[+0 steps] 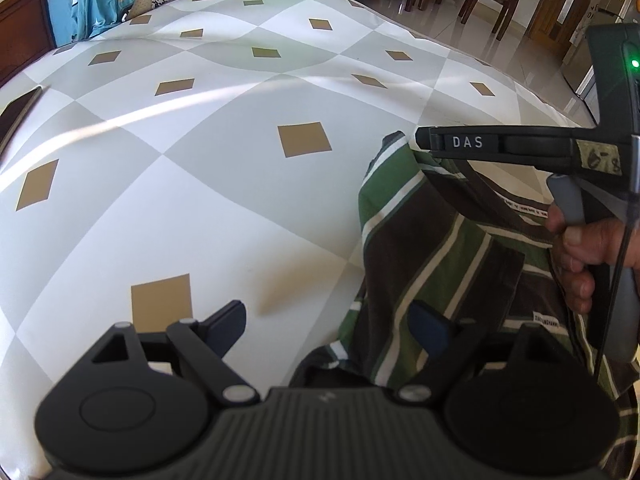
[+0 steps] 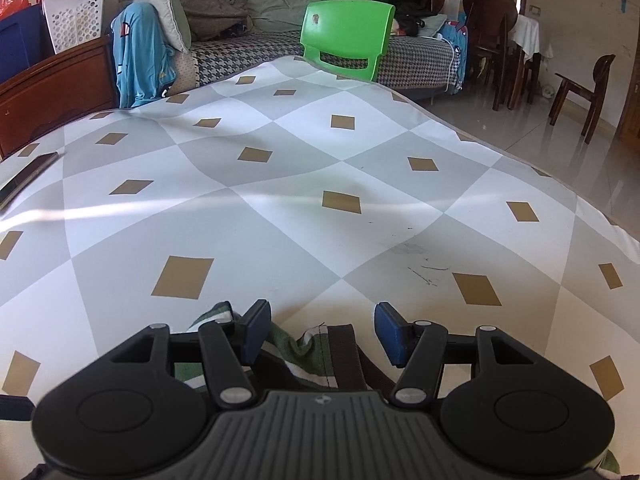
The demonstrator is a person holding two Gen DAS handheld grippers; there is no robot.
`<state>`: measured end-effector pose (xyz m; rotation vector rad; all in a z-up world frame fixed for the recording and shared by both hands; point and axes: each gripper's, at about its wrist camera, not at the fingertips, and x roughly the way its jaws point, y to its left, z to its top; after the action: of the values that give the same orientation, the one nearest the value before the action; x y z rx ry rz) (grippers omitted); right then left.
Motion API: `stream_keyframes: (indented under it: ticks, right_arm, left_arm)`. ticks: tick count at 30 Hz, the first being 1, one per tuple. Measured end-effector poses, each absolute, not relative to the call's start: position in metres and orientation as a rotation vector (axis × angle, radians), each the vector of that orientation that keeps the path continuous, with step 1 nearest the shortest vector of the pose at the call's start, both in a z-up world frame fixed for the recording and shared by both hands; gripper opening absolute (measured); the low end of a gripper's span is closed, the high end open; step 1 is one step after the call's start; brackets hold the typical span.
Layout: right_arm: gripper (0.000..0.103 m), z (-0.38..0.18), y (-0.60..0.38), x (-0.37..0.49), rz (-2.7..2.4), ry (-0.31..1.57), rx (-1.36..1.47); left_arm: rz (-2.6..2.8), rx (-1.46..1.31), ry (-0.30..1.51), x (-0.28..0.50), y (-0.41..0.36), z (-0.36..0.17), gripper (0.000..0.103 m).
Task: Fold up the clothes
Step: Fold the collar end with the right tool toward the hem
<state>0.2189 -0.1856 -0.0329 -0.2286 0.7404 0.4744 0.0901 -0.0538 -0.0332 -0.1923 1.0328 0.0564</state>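
Observation:
A green, brown and white striped garment (image 1: 436, 248) lies crumpled on the table at the near right in the left wrist view. My left gripper (image 1: 326, 326) is open, its left finger over bare tablecloth and its right finger (image 1: 430, 326) over the garment's left edge. The right gripper (image 1: 424, 140) shows from the side at the garment's far edge. In the right wrist view my right gripper (image 2: 320, 330) is open just above the garment's far edge (image 2: 296, 354), with fabric between and below the fingers. Neither holds anything.
The table wears a grey and white diamond-patterned cloth (image 2: 280, 208). A phone (image 2: 24, 180) lies at its left edge. A green plastic chair (image 2: 346, 40) stands at the far edge, with a sofa (image 2: 248, 52) behind. Wooden chairs (image 2: 580, 88) stand on the tiled floor at right.

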Motion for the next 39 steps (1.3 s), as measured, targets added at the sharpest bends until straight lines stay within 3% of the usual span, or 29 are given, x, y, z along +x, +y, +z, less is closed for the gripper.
stream_keyframes:
  ticks: [11, 21, 39]
  right_arm:
    - [0.056, -0.026, -0.211, 0.179, 0.562, 0.883, -0.077]
    - [0.056, -0.043, -0.219, 0.147, 0.542, 0.953, -0.153]
    - [0.055, -0.05, -0.229, 0.128, 0.531, 0.881, -0.195]
  left_arm:
    - [0.06, -0.176, 1.031, 0.078, -0.046, -0.031, 0.088]
    - [0.049, -0.159, 1.009, 0.053, -0.039, -0.016, 0.088]
    - [0.093, -0.018, 0.978, 0.041, -0.045, -0.036, 0.088]
